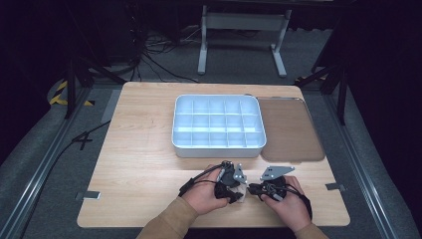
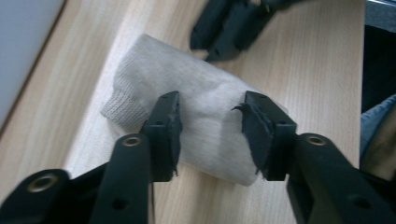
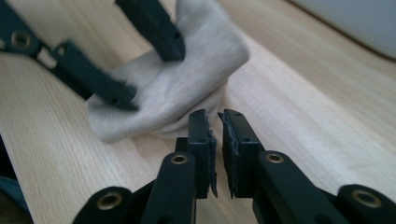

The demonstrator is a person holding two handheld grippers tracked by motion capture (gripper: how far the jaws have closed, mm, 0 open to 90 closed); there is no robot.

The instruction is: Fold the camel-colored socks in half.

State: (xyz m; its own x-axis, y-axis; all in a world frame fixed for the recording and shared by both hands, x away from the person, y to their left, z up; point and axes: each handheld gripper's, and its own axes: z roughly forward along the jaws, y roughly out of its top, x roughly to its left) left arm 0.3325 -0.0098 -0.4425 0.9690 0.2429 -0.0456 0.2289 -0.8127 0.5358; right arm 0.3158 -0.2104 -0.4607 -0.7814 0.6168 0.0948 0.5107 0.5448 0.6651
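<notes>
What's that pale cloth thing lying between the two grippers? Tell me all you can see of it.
The cloth is a small, pale grey-white knit piece, soft and folded into a loose bundle, with a ribbed edge at one end like a sock cuff. It lies on the wooden table near the front edge. The left gripper straddles it with jaws apart, not pressing. The right gripper sits at its edge, jaws nearly together, nothing visibly pinched.

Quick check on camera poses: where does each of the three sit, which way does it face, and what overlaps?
High view: above the person's side, facing forward and down on the table and white divided tray; forearms, both hands show.
Left gripper view: rides the left gripper, looking along its open jaws astride a folded grey cloth.
Right gripper view: rides the right gripper, jaws a narrow slit apart, at the cloth's edge.
Shared: both gripper views show the cloth and the other gripper.
</notes>
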